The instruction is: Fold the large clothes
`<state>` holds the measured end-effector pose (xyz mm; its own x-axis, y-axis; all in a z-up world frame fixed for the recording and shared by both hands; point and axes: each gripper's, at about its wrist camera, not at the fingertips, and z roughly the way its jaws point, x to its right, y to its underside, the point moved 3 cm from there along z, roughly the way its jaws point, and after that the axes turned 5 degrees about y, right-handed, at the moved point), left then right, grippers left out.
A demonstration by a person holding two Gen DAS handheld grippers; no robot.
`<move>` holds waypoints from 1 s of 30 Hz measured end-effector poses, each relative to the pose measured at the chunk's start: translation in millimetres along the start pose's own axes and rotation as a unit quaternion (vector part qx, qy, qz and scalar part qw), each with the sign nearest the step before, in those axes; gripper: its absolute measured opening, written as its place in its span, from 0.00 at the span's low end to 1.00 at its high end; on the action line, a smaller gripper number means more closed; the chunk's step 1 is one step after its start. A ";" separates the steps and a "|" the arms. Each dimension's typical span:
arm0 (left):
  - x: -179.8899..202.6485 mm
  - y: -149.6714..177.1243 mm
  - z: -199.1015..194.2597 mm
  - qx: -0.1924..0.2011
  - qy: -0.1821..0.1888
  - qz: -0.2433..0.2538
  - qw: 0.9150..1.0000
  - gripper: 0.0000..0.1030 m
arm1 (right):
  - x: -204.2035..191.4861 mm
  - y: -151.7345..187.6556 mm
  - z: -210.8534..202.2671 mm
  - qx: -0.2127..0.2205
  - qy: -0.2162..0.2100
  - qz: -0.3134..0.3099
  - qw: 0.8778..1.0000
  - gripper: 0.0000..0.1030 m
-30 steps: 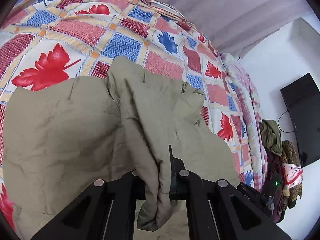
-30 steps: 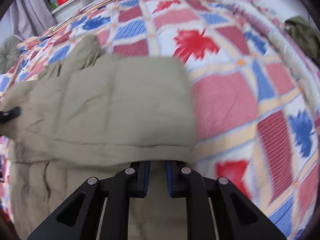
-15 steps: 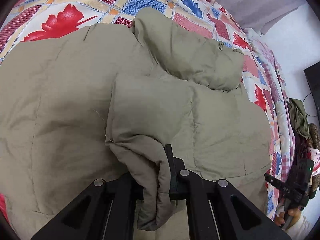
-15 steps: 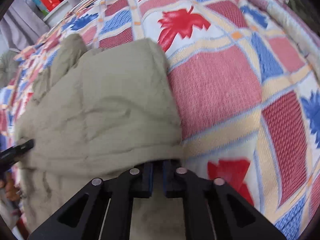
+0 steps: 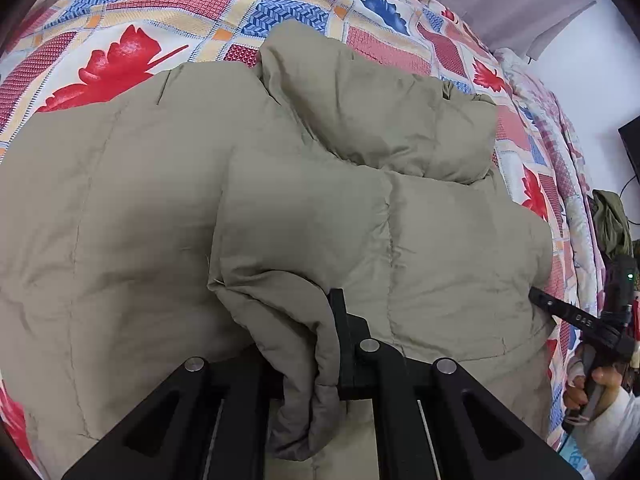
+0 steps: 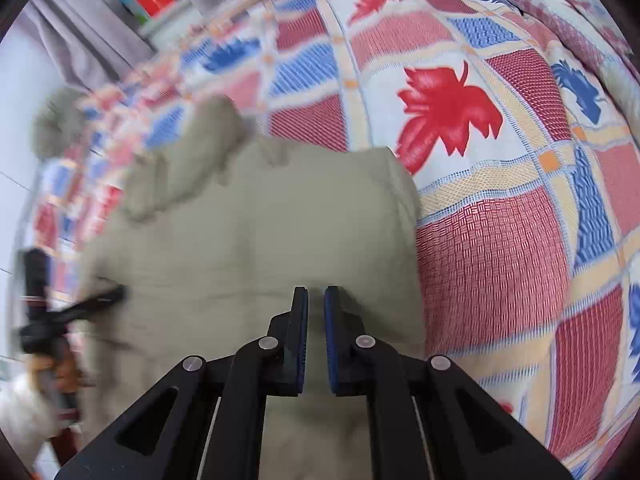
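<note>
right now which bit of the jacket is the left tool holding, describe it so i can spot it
On the patchwork leaf-print bedspread lies a khaki padded jacket. At its near edge, the left tool pinches a narrow bunched fold, the only part hanging loose toward the camera rather than lying flat.

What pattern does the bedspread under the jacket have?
The bedspread is a patchwork of red and blue squares with red and blue leaves, clearest in the left wrist view.

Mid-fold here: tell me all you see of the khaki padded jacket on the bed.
The khaki jacket is puffy, quilted in stitched panels, matte and wrinkled. It lies on the patterned bedspread, folded over itself in layers, a bulky roll bunched at its far edge. The left gripper is shut on a hanging fold of its fabric. The right gripper, jaws nearly shut with nothing visibly between them, sits over its near edge.
</note>
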<state>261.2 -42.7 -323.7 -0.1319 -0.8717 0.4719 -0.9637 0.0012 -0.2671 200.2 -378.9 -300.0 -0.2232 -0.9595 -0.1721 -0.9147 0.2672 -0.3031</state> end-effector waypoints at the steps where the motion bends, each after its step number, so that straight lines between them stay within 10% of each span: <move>1: -0.2 0.2 -1.8 -0.001 -0.005 0.004 1.000 0.12 | 6.7 1.7 11.7 -0.009 -0.007 0.020 1.000 0.06; 8: -22.9 -1.1 -55.8 0.035 -0.095 0.026 0.995 0.28 | 13.3 3.6 6.8 -0.004 -0.005 0.041 0.999 0.06; 11: -18.1 -5.9 -81.5 0.058 -0.079 0.036 0.995 0.28 | 14.7 -3.4 -16.3 0.034 -0.007 0.043 0.998 0.10; 15: 10.9 -14.7 -75.3 0.057 -0.019 0.059 0.996 0.28 | 32.1 -21.9 -26.6 0.057 -0.024 0.097 0.993 0.39; 22: 5.8 1.3 -7.1 0.015 -0.052 0.050 0.997 0.28 | 51.3 -17.3 18.6 -0.010 -0.010 0.134 0.991 0.30; 30: 7.1 5.6 -7.4 0.016 -0.071 0.052 0.996 0.28 | 43.1 -13.8 29.5 0.011 0.025 0.104 0.994 0.29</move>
<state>253.1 -45.3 -315.6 -0.1943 -0.9283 0.3172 -0.9385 0.0819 -0.3353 213.1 -421.3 -330.9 -0.4228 -0.8867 -0.1872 -0.8399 0.4610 -0.2864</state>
